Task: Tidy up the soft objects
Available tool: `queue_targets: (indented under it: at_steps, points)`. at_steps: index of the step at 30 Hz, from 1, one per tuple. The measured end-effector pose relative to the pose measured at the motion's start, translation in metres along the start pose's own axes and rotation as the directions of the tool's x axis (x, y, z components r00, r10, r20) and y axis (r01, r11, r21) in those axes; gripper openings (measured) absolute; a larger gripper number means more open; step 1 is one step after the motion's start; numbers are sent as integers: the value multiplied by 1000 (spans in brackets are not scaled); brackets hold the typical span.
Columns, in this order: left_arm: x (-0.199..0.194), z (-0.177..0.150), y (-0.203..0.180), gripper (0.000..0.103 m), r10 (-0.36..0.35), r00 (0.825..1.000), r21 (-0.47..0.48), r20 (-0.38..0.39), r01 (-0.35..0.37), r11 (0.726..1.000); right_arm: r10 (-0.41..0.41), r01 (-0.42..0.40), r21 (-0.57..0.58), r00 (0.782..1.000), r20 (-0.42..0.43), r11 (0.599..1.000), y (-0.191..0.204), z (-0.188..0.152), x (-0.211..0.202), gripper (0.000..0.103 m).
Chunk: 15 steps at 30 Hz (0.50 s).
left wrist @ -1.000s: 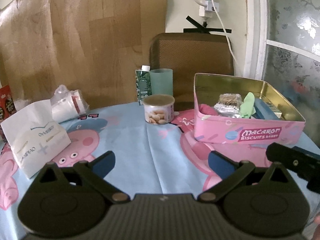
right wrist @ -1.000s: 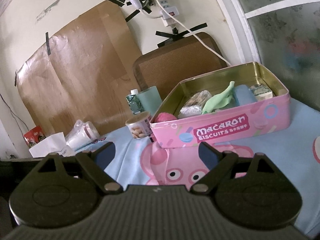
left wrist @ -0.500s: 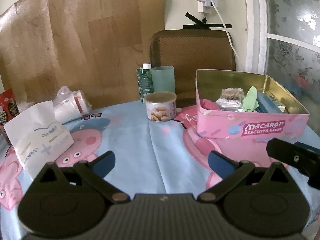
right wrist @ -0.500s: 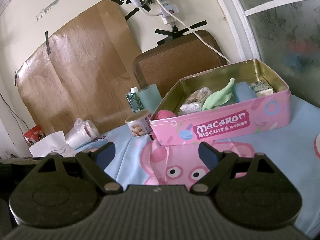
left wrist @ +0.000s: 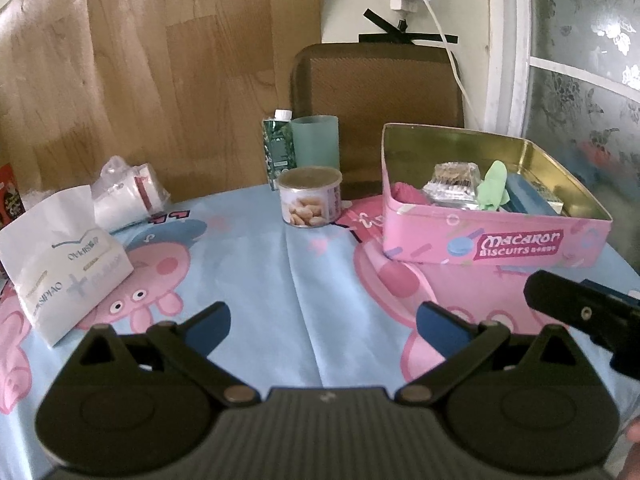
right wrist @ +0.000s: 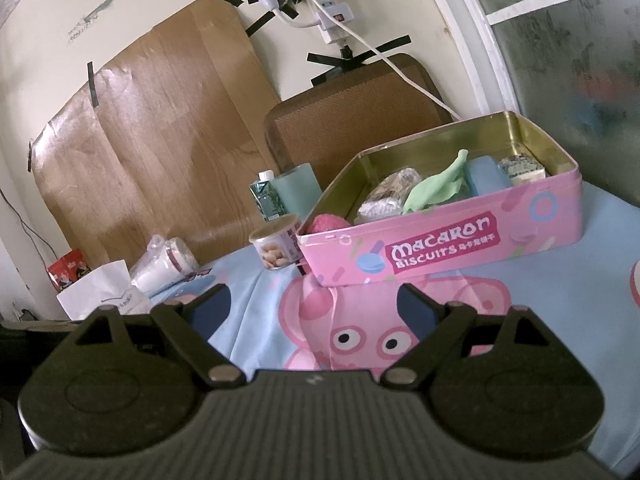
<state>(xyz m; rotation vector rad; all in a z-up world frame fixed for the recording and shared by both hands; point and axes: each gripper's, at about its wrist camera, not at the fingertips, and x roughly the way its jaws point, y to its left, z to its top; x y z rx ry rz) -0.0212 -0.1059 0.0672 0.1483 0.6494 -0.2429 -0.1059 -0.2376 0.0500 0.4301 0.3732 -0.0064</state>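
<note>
Both claws spread wide, empty: left gripper [left wrist: 322, 320] and right gripper [right wrist: 314, 306] hover over the tablecloth [left wrist: 256, 264], short of the pink tin [right wrist: 440, 246]. Soft items sit packed inside it; green piece [right wrist: 438, 188] overhangs neighbours. Risk: snagging two at once or shoving the light tin.

The tin's [left wrist: 492, 236] front wall hides the lower parts of the things inside; a red packet [left wrist: 8, 196] is cut off at the left edge
</note>
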Motion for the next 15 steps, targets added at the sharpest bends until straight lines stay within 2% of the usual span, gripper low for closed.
queue_targets:
  at_steps: [15]
  points:
    - [5, -2, -5, 103, -52, 999, 11, -13, 52, 999, -6, 6, 5, 1000, -1, 1000, -2, -1, 1, 92]
